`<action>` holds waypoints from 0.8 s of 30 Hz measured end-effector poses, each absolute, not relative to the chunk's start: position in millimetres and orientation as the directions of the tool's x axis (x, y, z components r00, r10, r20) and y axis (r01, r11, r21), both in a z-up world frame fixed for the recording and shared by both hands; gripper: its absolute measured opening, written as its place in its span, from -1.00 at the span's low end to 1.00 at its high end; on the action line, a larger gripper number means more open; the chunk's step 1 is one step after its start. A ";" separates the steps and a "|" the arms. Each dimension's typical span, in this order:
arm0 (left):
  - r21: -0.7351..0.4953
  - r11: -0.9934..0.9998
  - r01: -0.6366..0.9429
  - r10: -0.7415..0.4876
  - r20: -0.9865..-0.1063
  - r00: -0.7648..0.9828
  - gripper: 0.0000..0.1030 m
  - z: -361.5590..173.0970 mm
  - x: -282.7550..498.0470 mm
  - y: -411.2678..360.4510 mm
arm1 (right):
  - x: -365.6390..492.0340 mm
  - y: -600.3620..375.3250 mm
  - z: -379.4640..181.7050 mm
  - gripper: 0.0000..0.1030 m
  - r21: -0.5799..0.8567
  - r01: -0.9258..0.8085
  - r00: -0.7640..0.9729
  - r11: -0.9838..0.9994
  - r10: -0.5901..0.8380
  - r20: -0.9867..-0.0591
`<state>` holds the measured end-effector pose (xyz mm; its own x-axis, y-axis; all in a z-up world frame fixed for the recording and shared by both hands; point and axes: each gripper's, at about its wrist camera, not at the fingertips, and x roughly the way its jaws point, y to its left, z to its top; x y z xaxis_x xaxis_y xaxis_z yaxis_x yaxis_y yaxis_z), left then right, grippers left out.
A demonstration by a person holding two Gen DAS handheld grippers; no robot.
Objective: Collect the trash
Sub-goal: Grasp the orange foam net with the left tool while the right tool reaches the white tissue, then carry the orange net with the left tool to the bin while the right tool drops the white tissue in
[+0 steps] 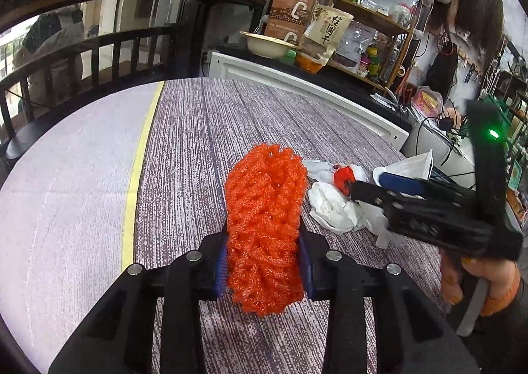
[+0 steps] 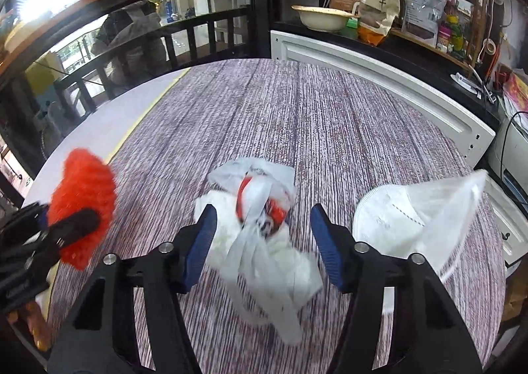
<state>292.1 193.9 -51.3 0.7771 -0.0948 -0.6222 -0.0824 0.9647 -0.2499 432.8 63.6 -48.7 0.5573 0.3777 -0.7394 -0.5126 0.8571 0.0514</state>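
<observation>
1. Left wrist view is showing the biggest thing in play, the round table (image 1: 198, 129) under its purple-grey streaked cloth, with a pale band and a yellow stripe (image 1: 138, 169) running along the far left.
2. Beyond the table, a white panel (image 2: 379, 77) and a cluttered counter with a cream bowl (image 2: 321, 19) and snack bags are standing well apart from the work, blocking nothing.
3. The left gripper (image 1: 264, 261) is clenching an orange foam fruit net (image 1: 265, 215) between its blue pads, holding it above the cloth; that piece looks collected, I judge.
4. The right gripper (image 2: 262, 238) is hanging spread wide over a crumpled white plastic bag with red print (image 2: 260, 209), which is lying on the cloth between its fingers, not yet gripped.
5. Just right of it a white face mask with a clear wrapper (image 2: 419, 215) is waiting on the table, untouched.
6. No bin is showing in either view, so where the trash goes I cannot tell.
7. So roughly one piece is in hand and two are left; the two grippers working near each other seem the only crowding.
</observation>
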 end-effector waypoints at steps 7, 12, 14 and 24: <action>-0.225 0.973 -0.051 -0.102 -0.618 0.780 -0.35 -52.7 295.4 183.6 | 434.5 64.1 -53.9 -0.54 0.077 -0.520 0.545 0.851 0.400 -0.737; -0.230 0.972 -0.044 -0.109 -0.613 0.783 -0.35 -54.0 295.0 184.4 | 407.9 46.0 -36.2 -0.56 0.108 -0.531 0.569 0.841 0.448 -0.690; -0.237 0.971 -0.039 -0.118 -0.611 0.782 -0.35 -54.9 295.1 184.7 | 391.6 34.0 -28.2 -0.56 0.117 -0.543 0.572 0.832 0.468 -0.674; -0.164 0.986 -0.011 -0.093 -0.614 0.784 -0.35 -42.4 290.9 161.6 | 301.6 -40.4 -10.6 -0.56 0.072 -0.570 0.606 0.818 0.478 -0.636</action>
